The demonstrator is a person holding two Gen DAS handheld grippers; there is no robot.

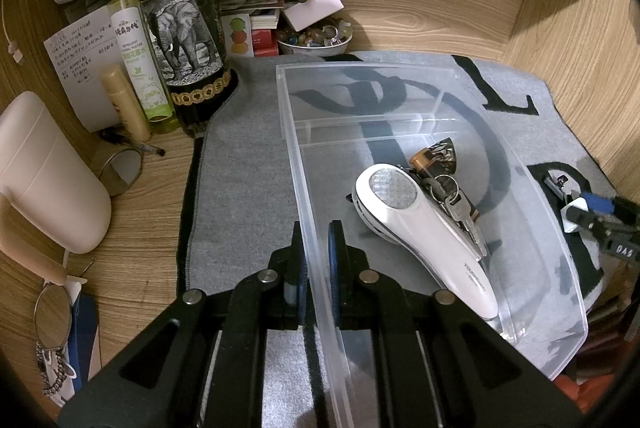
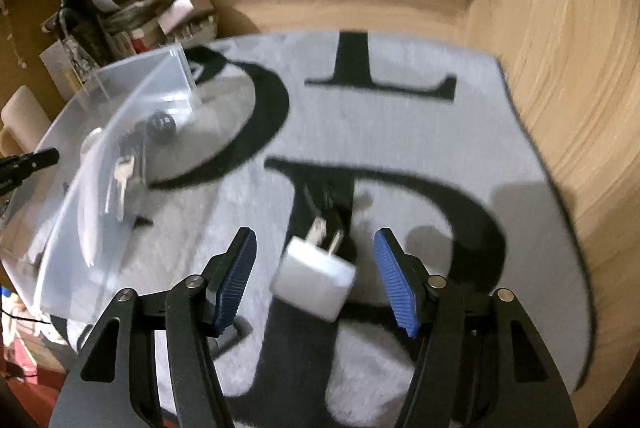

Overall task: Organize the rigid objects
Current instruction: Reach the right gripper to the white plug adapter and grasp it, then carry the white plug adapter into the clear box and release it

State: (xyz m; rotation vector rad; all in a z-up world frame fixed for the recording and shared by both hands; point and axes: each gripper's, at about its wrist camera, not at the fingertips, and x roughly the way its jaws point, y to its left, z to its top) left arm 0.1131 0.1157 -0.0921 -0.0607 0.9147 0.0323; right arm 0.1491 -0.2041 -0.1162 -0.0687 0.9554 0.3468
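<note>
My left gripper (image 1: 317, 232) is shut on the near side wall of a clear plastic tray (image 1: 400, 68). In the tray lie a white handheld light (image 1: 420, 224), a bunch of keys (image 1: 460, 208) and a battery (image 1: 424, 160). The right wrist view shows my right gripper (image 2: 315, 234) open, low over the grey lettered mat (image 2: 400, 132). A white plug adapter (image 2: 316, 280) lies between its blue pads (image 2: 236, 276), touching neither. A small dark object (image 2: 328, 196) lies just beyond the plug. The tray (image 2: 132, 88) stands to the left of it.
A wine bottle (image 1: 180, 20), a spray bottle (image 1: 136, 48), a bowl of beads (image 1: 316, 36) and papers crowd the back left corner. A white container (image 1: 44, 172) and a small mirror (image 1: 120, 172) sit left of the mat. Wooden walls (image 2: 560, 108) close the back and right.
</note>
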